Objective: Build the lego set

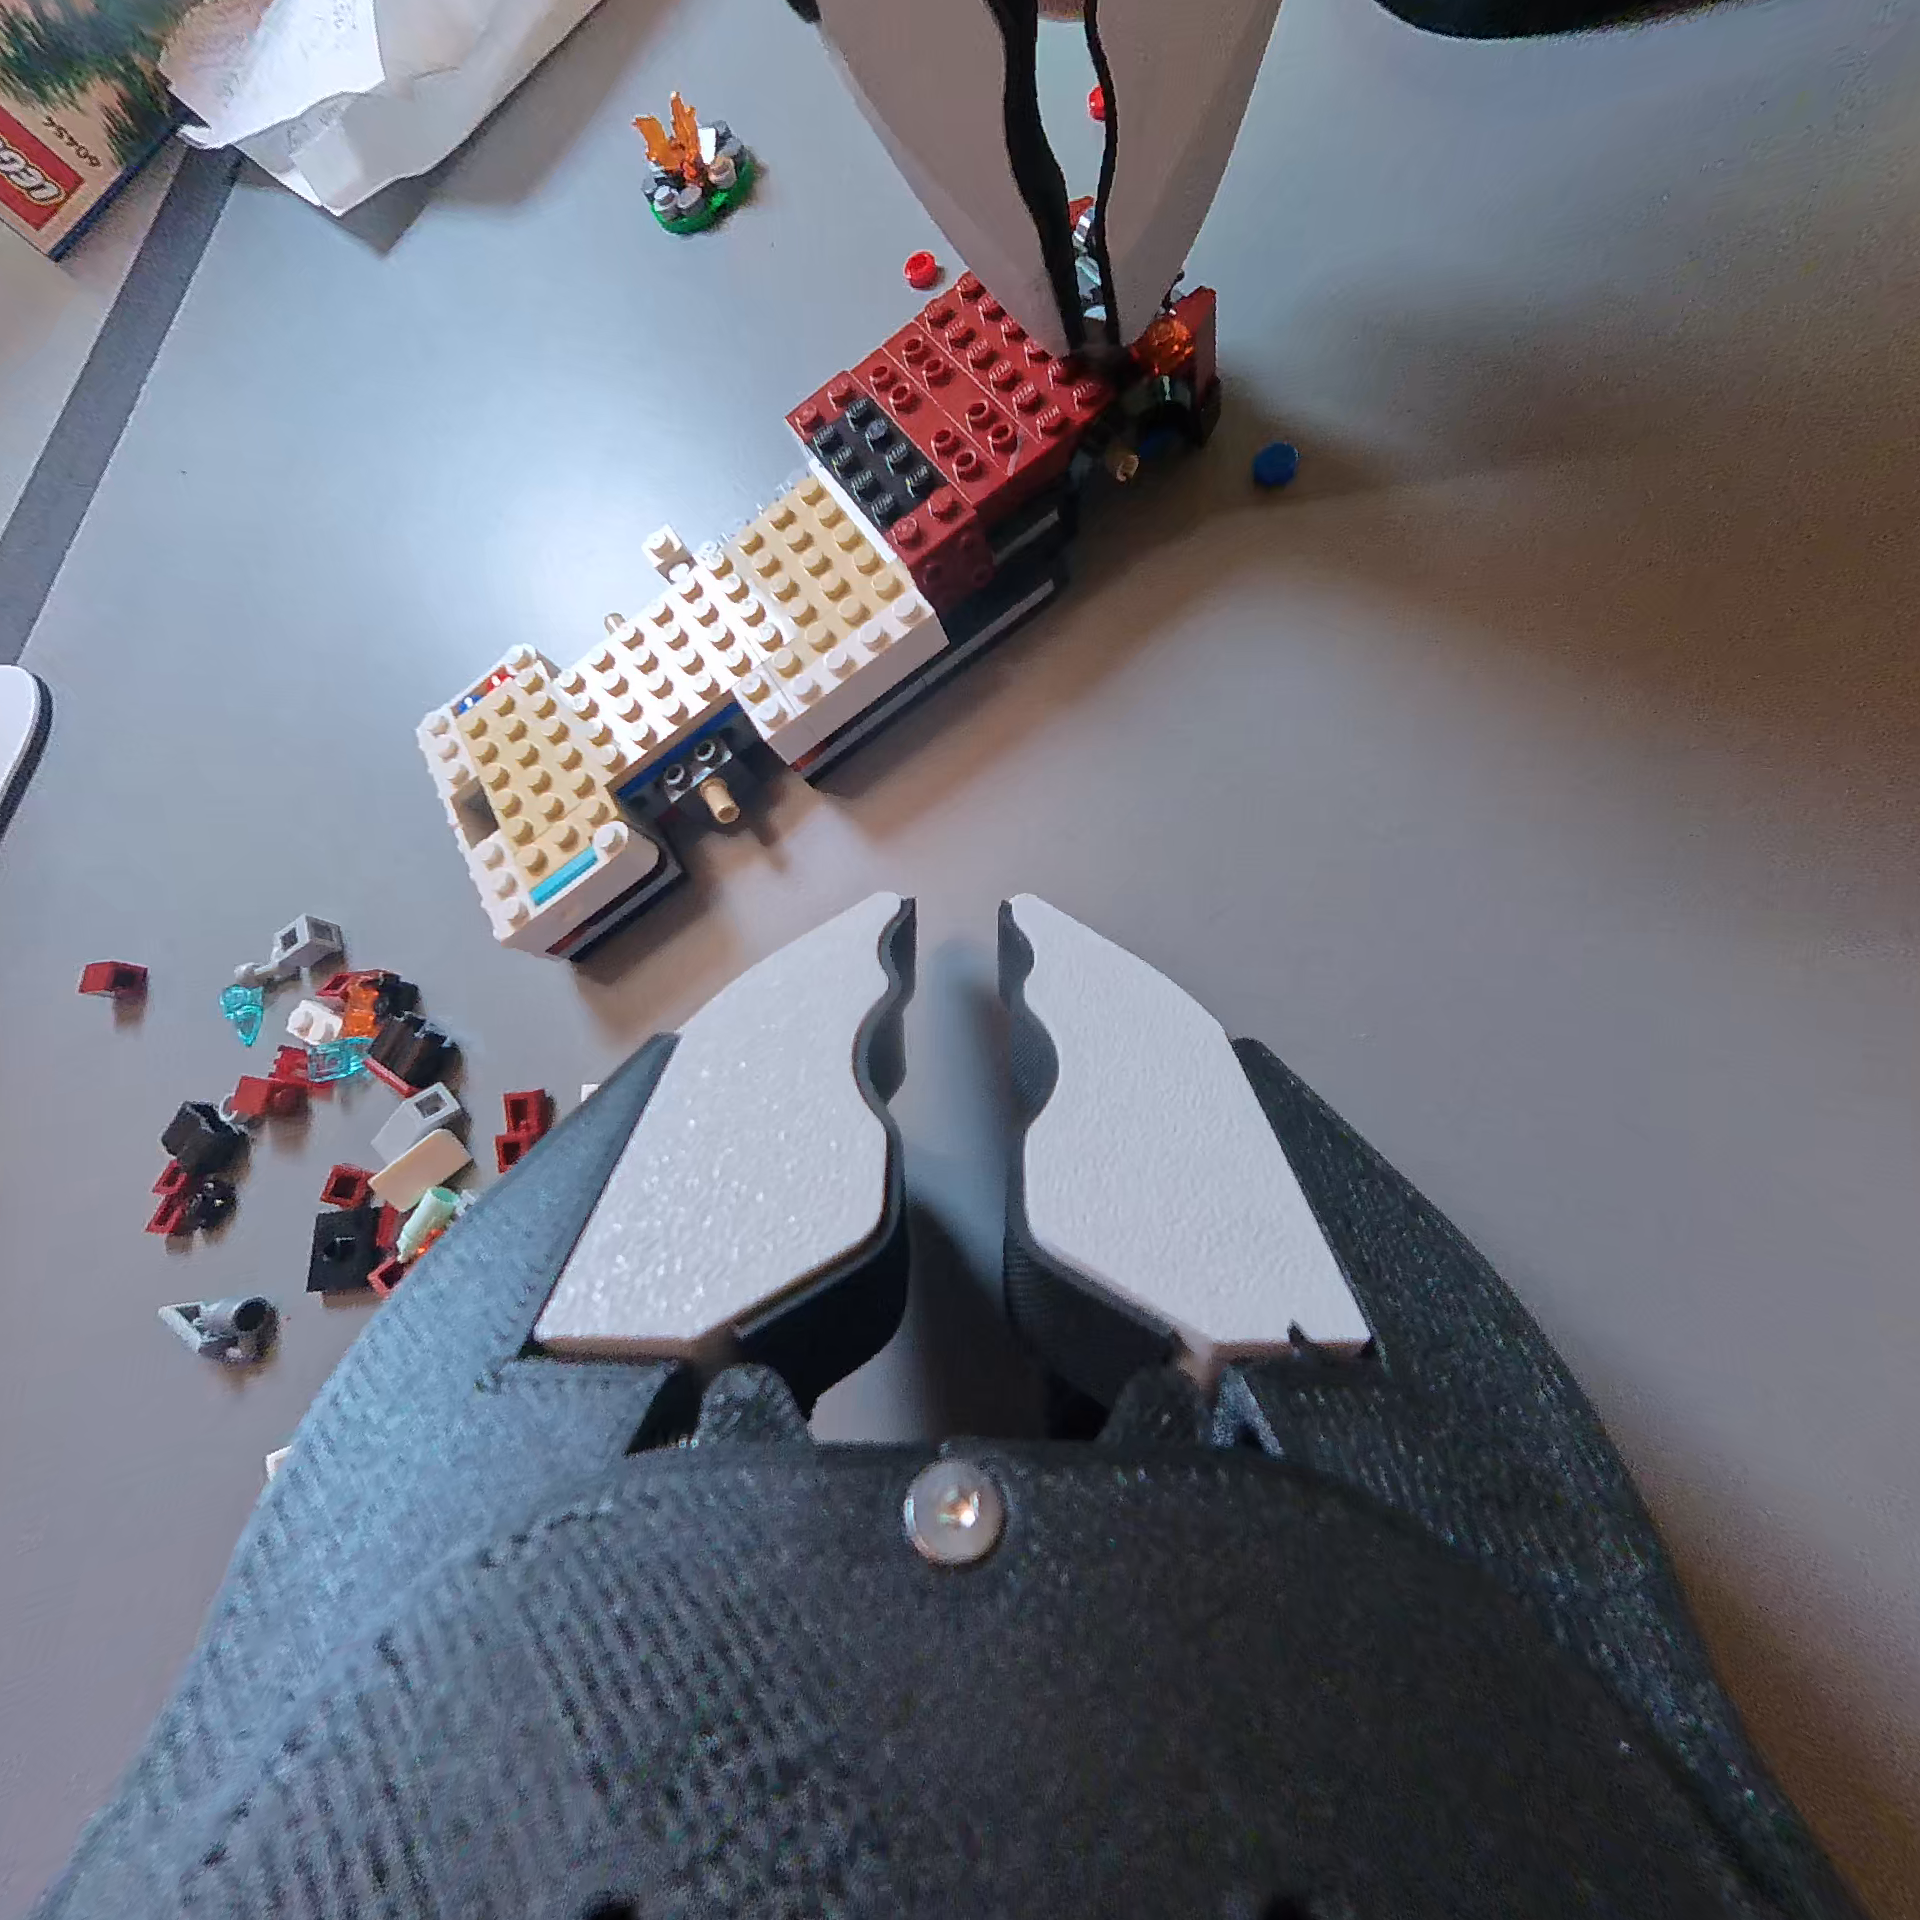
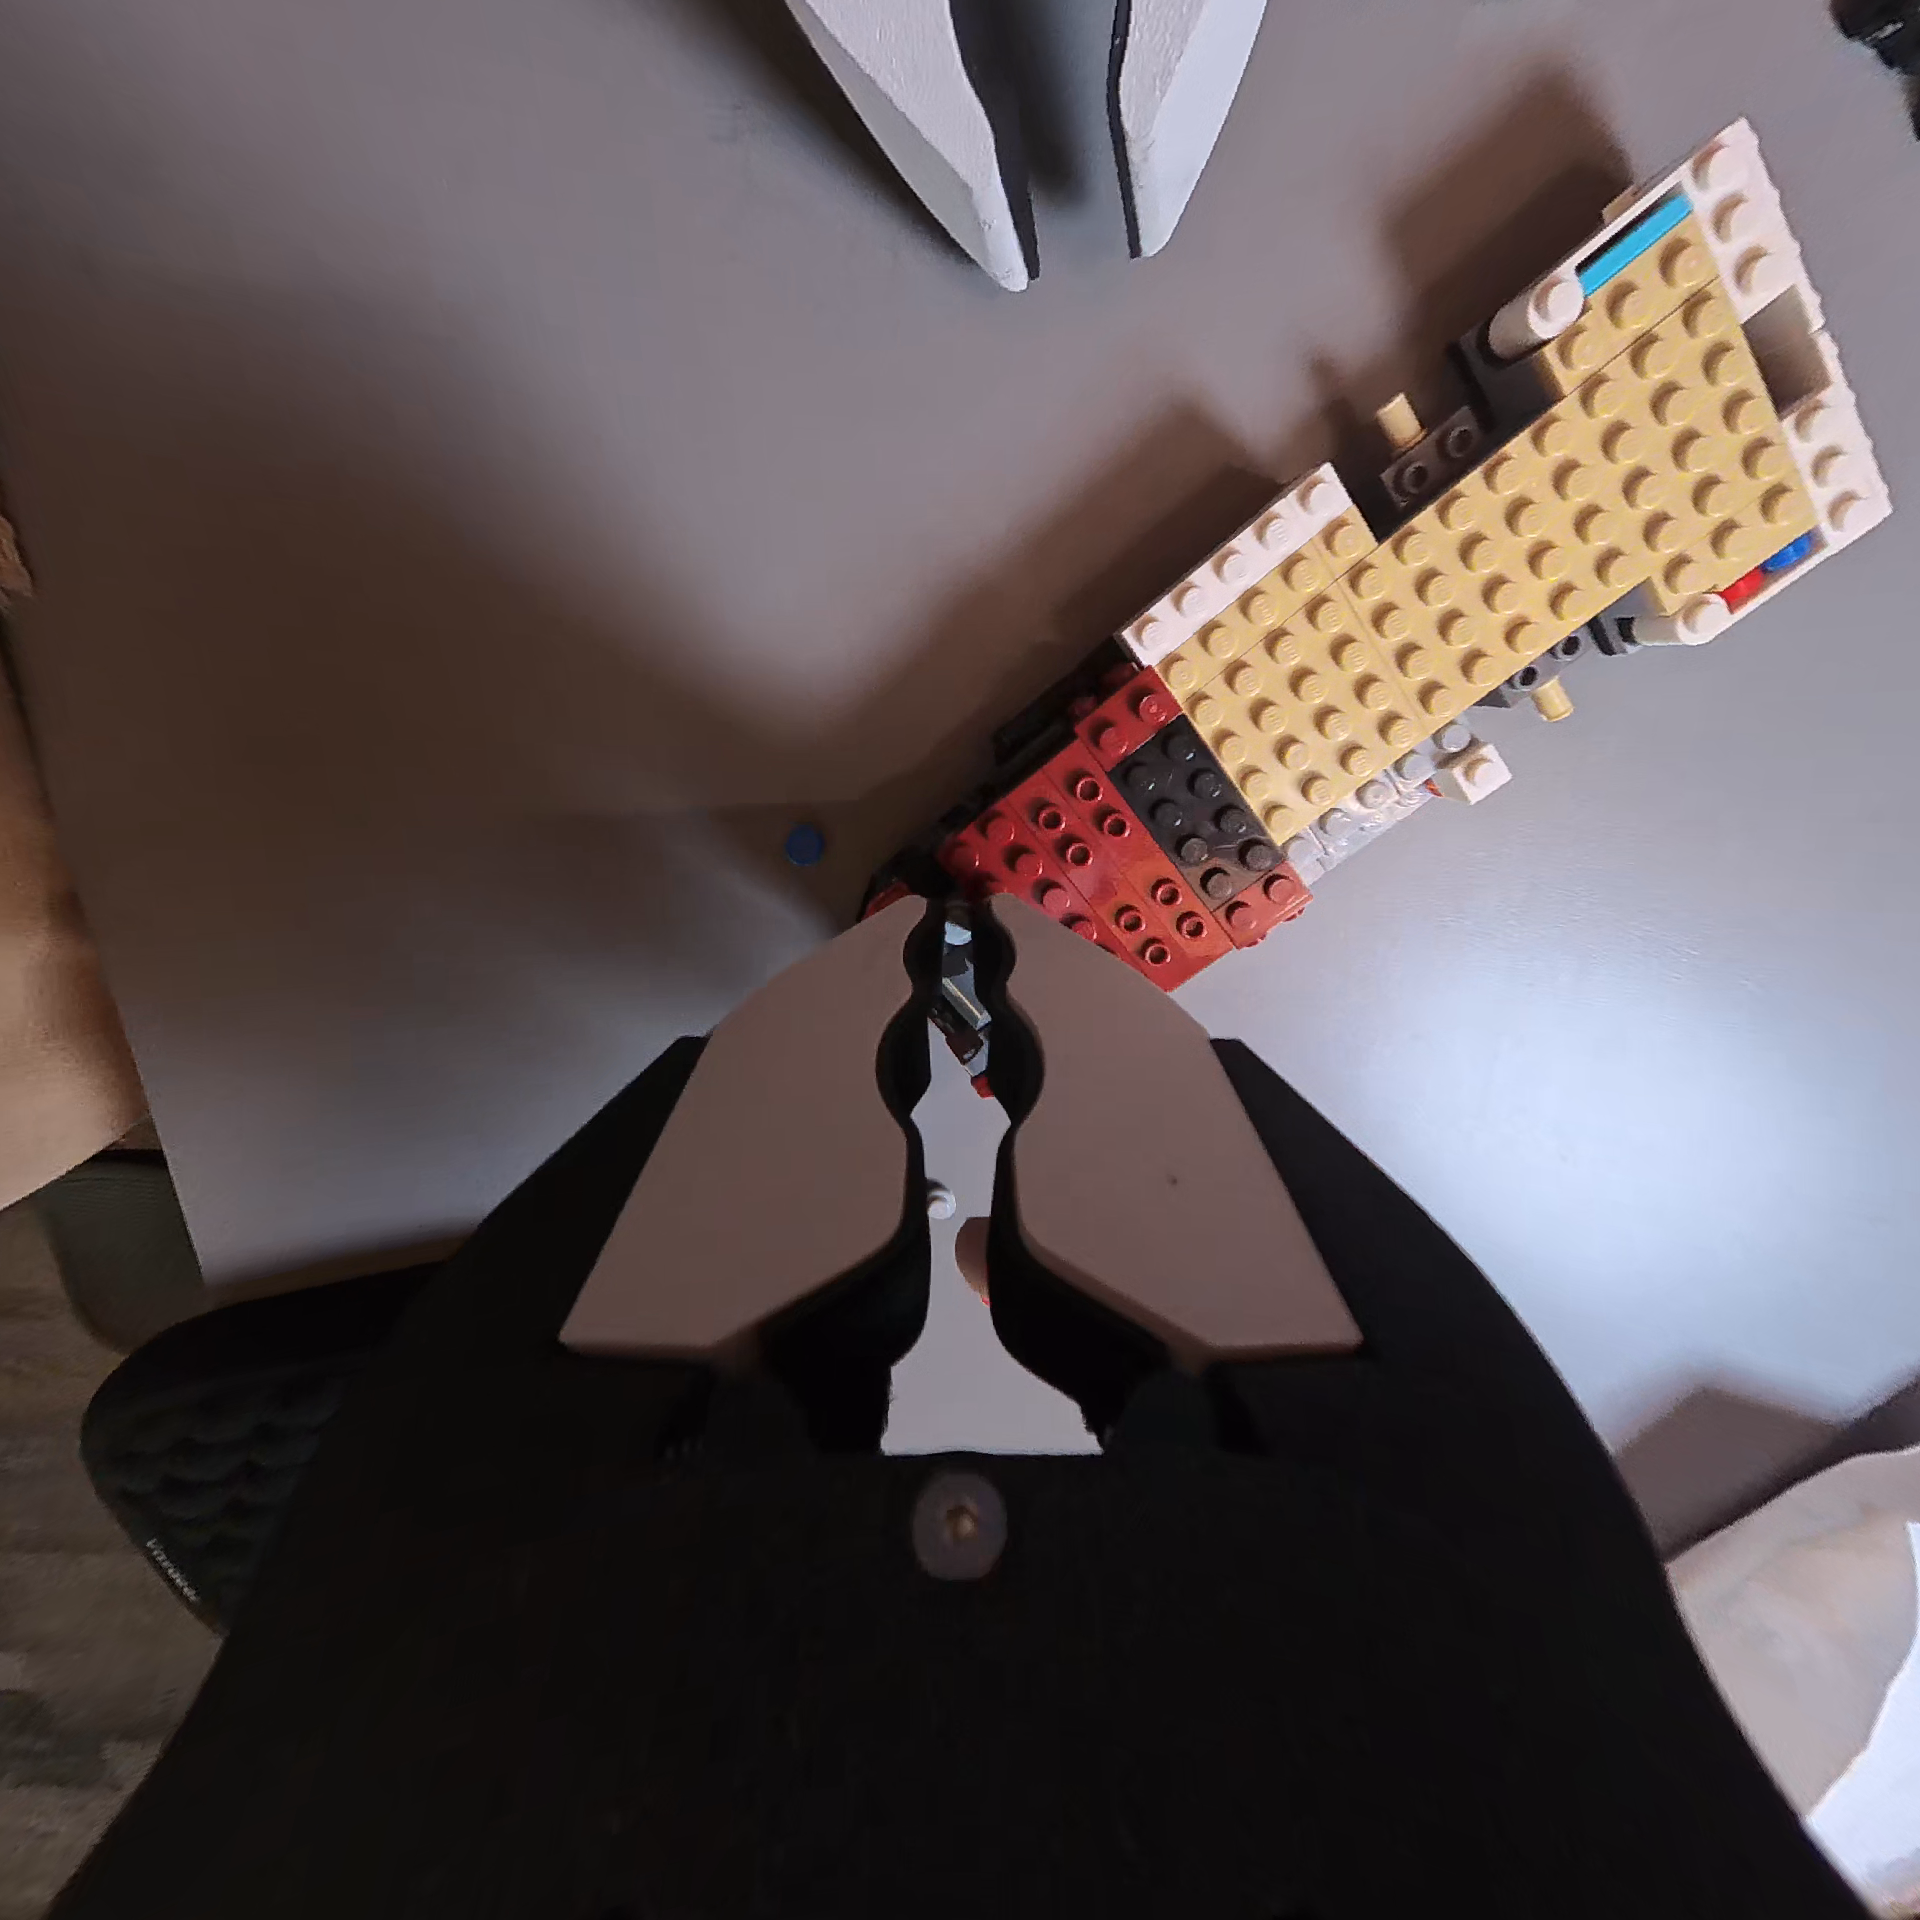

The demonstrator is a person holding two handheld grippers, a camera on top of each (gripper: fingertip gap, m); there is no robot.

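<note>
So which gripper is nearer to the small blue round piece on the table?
The right gripper. Its fingertips are down at the dark red end of the brick model, beside the blue round piece. The left gripper is farther back, over bare table.

My left gripper point(image 1: 956, 935) low centre, brick model point(image 1: 790, 623) just above it, loose pieces point(image 1: 312, 1122) lower left, my right gripper point(image 1: 1091, 343) at the model's upper-right end.

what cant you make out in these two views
- Right jaws: their tips sit at the dark red end of the brick model, but their own fingers hide whether they pinch anything.
- Small parts between those fingers: too shadowed to identify.
- Loose pieces pile: partly covered by the left jaws.
- Box: cut off by the frame edge.
</note>
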